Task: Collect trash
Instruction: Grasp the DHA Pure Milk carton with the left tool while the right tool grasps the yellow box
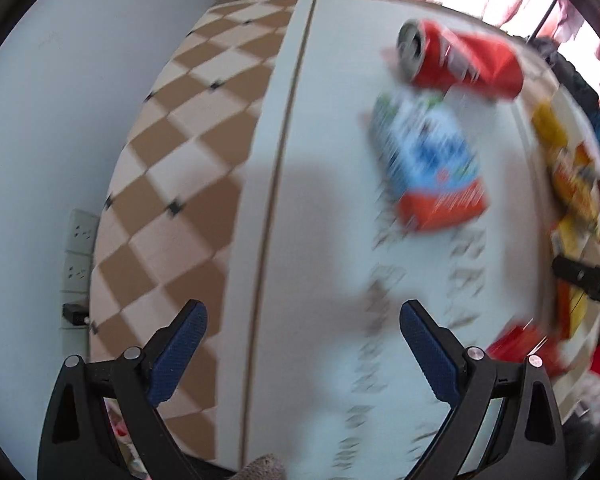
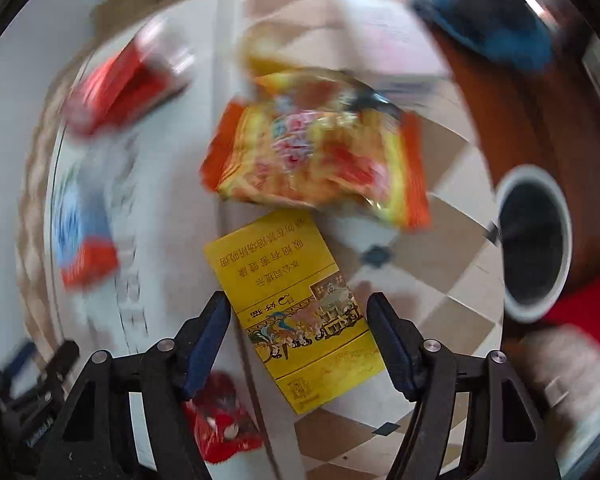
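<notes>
Yellow box (image 2: pixel 296 312) with Chinese writing, between spread right hand-held gripper (image 2: pixel 298 312), left hand-held gripper (image 1: pixel 303 320) spread, empty

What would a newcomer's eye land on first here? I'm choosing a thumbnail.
Probably the yellow box, lying flat between the right gripper's open jaws, with the crinkled orange-yellow snack packet just beyond it. In the left wrist view, the red can lies on its side on the white mat, above a blurred blue-and-orange carton.
</notes>
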A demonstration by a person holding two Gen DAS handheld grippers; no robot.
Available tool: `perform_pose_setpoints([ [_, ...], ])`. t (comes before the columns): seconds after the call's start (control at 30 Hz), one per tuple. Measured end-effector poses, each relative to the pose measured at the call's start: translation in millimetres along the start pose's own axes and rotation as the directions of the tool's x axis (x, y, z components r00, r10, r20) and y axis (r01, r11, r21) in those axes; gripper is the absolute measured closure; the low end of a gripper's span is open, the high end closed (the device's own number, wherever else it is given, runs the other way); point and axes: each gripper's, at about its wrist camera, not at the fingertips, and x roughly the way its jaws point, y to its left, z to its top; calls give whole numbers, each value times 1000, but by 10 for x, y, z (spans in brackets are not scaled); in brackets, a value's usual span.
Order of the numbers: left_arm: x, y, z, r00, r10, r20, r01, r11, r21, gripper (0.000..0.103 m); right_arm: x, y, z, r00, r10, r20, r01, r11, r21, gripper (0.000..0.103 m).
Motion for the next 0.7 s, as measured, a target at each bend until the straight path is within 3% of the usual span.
perform_pose_setpoints([
  [0.13, -11, -240, 387, 998, -64, 9, 64, 998, -17, 4, -21, -227, 105, 995, 87, -56, -82, 994, 76, 24],
  [0.33, 419, -527, 768, 992, -90, -84, 93, 995, 30, 6, -38, -209, 150, 997, 9, -74, -13, 998, -59, 24],
  [0.5, 465, -560, 728, 995, -78, -59, 83, 994, 77, 50, 7, -32, 76, 998, -31, -62, 23, 992, -126, 23],
  [0.7, 292, -517, 271, 999, -32, -6, 32, 989, 146, 54, 39, 434, -45, 995, -99, -3, 97, 974, -204, 36],
])
